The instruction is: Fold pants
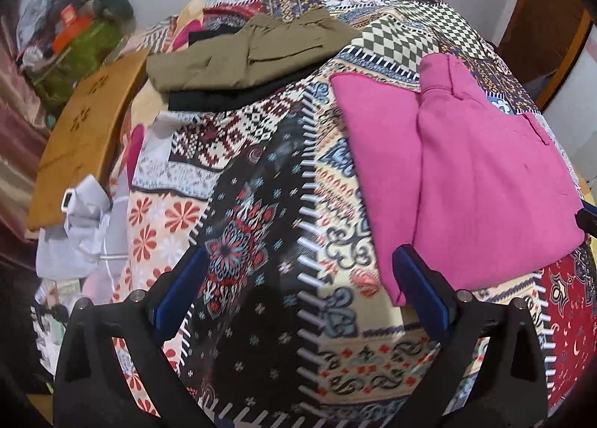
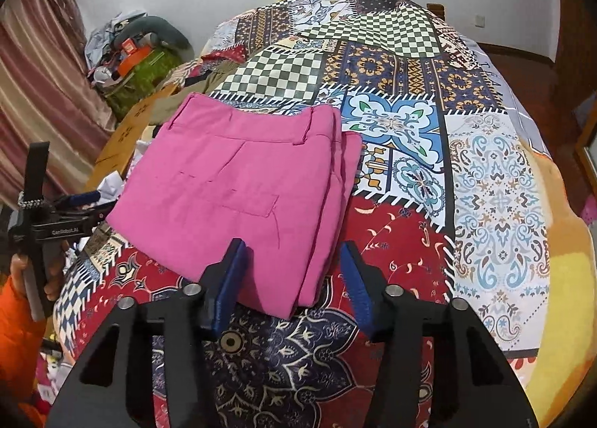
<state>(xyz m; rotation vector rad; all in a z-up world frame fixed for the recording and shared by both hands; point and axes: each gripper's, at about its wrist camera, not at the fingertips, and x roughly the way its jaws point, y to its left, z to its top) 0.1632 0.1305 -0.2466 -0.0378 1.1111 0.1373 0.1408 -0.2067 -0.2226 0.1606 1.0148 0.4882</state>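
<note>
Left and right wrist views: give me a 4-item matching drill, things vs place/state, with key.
Things:
1. pink pants
2. olive pants
3. left gripper
4. right gripper

Place/state:
A. open over bare patchwork bedspread
B. open, near corner of the pink stack between its fingers
C. folded, on a black garment
D. folded, pocket side up

Pairs: 1-D, 2-C, 3-A, 4-B

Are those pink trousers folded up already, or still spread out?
Folded. The pink trousers lie as a compact stacked rectangle on the patchwork bedspread, layered edges showing along one side.
</note>
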